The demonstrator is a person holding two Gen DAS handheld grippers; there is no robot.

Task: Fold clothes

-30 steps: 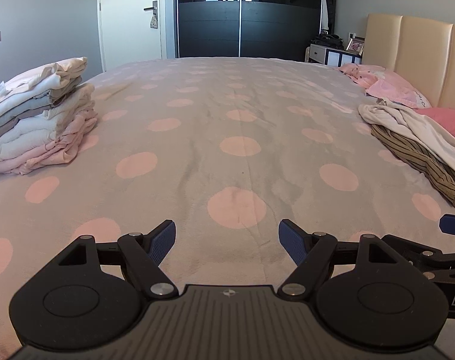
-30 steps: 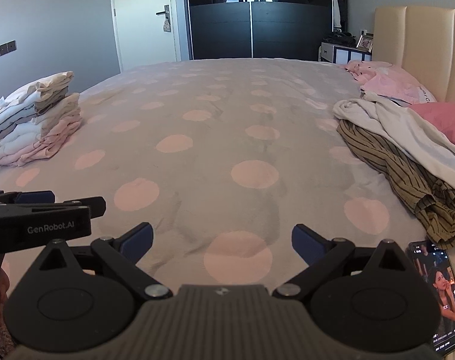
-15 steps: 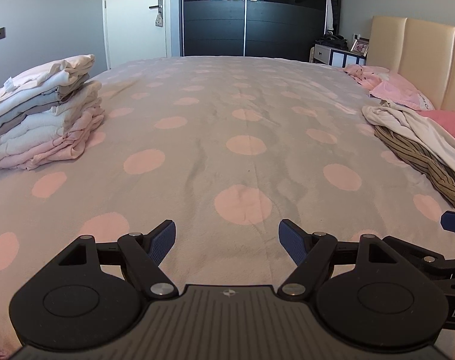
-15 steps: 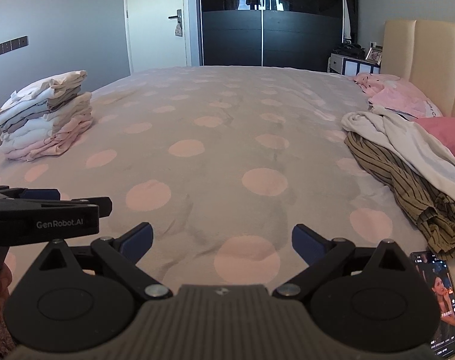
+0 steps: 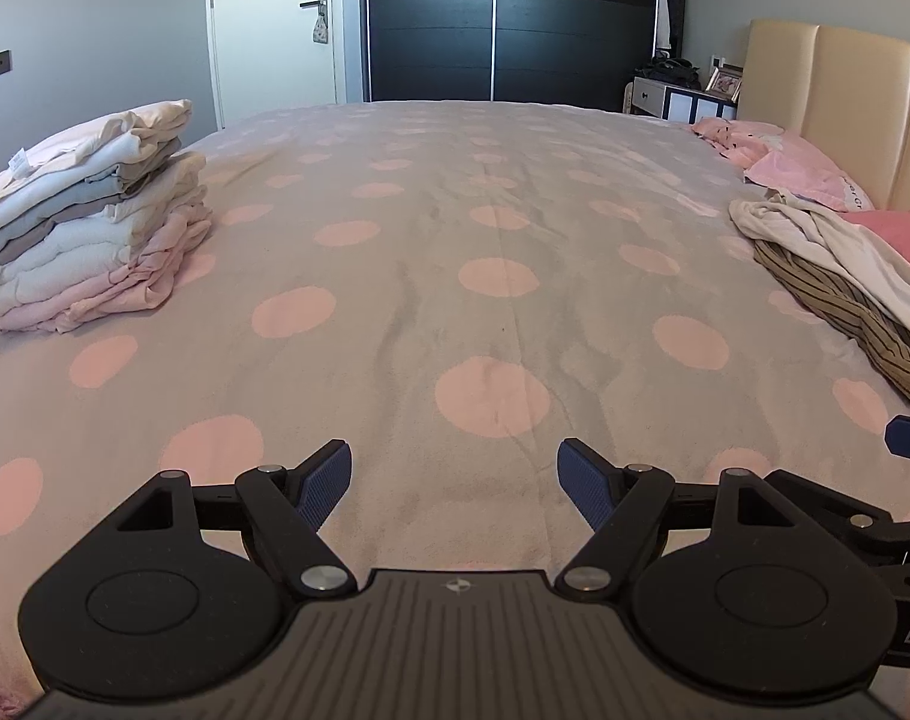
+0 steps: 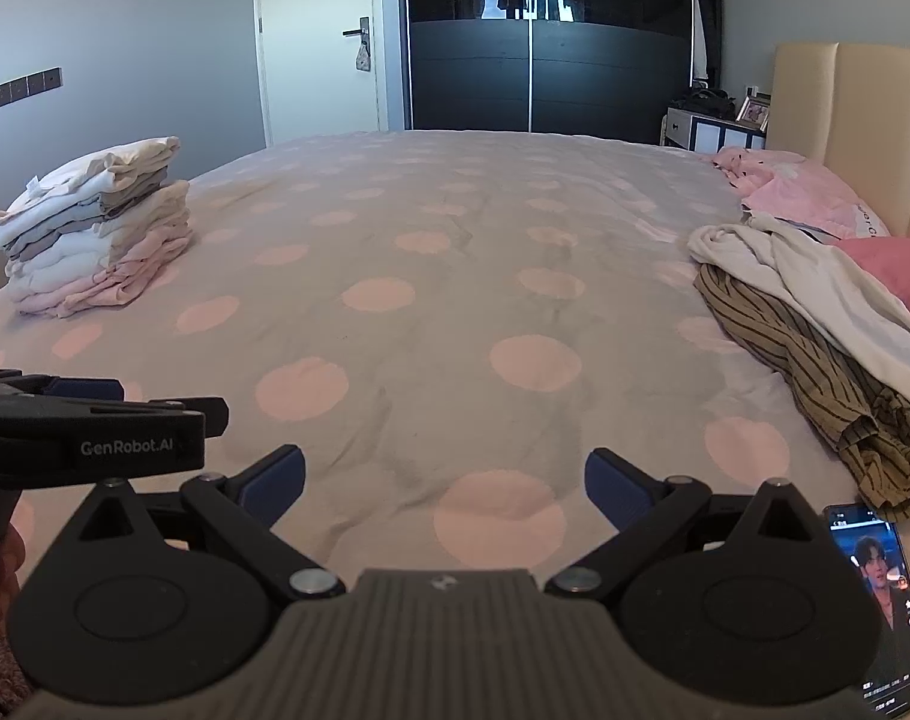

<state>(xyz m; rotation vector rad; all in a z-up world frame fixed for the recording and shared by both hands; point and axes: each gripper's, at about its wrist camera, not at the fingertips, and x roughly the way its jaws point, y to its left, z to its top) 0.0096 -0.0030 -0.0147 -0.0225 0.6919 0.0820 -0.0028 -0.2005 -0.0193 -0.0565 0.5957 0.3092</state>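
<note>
Both views have swung right; each hand-held gripper, left (image 5: 455, 483) and right (image 6: 444, 483), gapes empty. We risk dragging the phone (image 6: 880, 606) (screen lit) when grabbing the striped garment (image 6: 814, 378).

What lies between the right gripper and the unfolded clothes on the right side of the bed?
Nothing visible blocks it. The right gripper is open and empty over bare bedspread, and the striped garment with the white garment on it lies ahead to its right. A phone sits near the gripper's right side, just short of the pile.
</note>
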